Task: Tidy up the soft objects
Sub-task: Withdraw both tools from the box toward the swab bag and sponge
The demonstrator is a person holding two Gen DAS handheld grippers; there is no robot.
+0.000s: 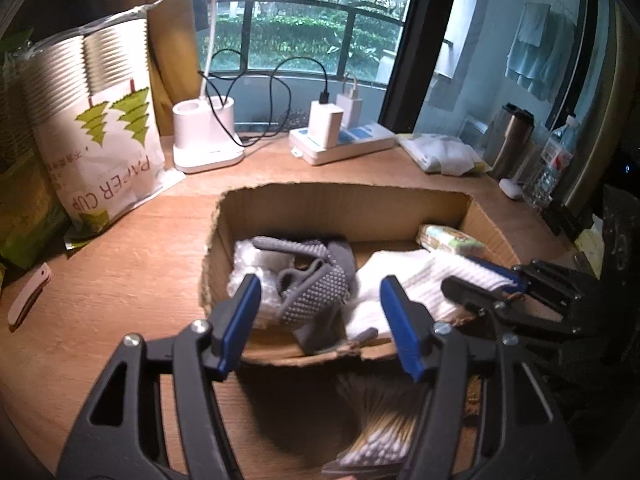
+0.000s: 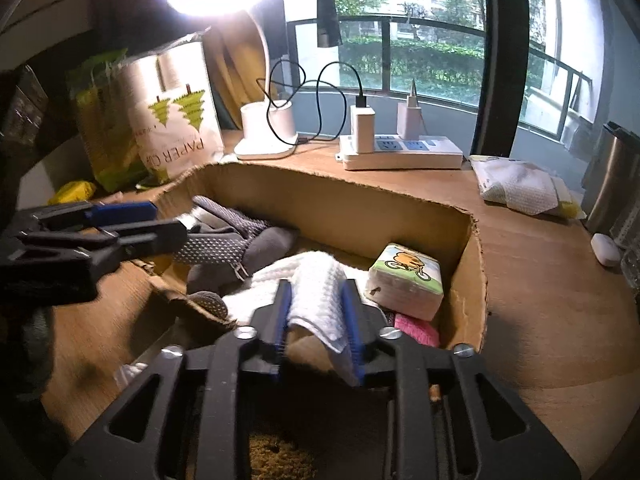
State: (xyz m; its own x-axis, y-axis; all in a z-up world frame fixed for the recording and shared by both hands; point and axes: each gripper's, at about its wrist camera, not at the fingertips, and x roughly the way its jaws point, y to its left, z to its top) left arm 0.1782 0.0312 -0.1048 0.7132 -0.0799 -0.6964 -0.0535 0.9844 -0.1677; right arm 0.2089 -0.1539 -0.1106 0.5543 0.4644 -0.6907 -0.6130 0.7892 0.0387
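An open cardboard box (image 1: 344, 200) (image 2: 360, 196) sits on the wooden desk. Inside lie grey dotted socks (image 1: 316, 284) (image 2: 224, 240) on the left, a white waffle cloth (image 1: 404, 276) (image 2: 320, 288) in the middle and a tissue pack (image 1: 448, 240) (image 2: 408, 280) at the right. My left gripper (image 1: 320, 316) (image 2: 172, 220) hovers open above the grey socks, touching nothing. My right gripper (image 2: 316, 320) (image 1: 476, 280) is over the box's near edge. Its blue pads stand slightly apart with a fold of the white cloth loose between them.
At the back stand a paper-cup bag (image 1: 104, 136) (image 2: 176, 120), a white lamp base (image 1: 204, 136) (image 2: 268, 132) and a power strip (image 1: 344, 140) (image 2: 400, 152) with chargers. A wipes pack (image 2: 520, 188), steel flask (image 1: 512, 140) and cotton swabs (image 1: 372, 444) lie around the box.
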